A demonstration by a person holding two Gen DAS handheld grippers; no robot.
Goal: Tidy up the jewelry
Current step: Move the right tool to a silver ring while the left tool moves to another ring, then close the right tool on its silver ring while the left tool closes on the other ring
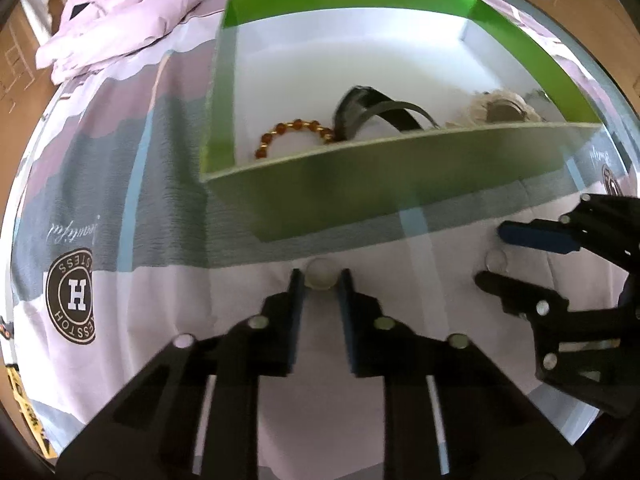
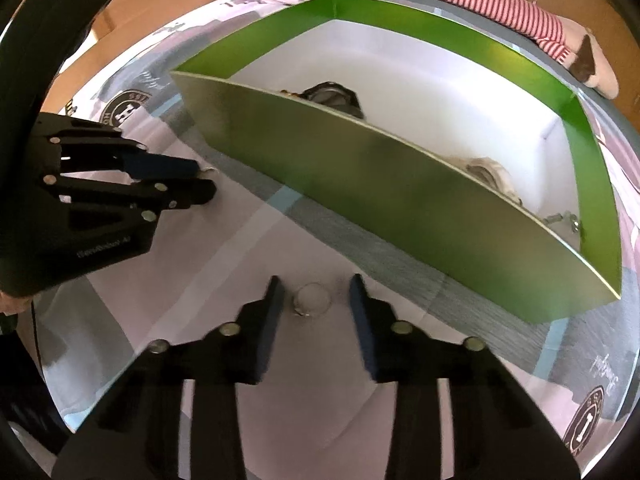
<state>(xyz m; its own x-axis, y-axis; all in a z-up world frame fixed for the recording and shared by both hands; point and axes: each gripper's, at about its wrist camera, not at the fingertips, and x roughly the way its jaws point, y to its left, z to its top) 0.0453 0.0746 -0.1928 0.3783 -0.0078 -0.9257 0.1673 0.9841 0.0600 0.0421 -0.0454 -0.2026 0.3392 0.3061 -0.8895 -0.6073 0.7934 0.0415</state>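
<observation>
green box (image 1: pixel 360 184) near wall ahead, bedsheet (image 1: pixel 168 280) before it open

Both tools are matte black plastic. The left gripper (image 1: pixel 320 280) has angular linkage arms studded with round silver screw heads, and its fingers (image 1: pixel 297 304) carry dark blue pads on their inner faces. The right gripper (image 2: pixel 316 286) is built alike, with blue-faced fingers (image 2: pixel 362 304). Small pale lettering marks the left gripper's body in the right wrist view.
</observation>
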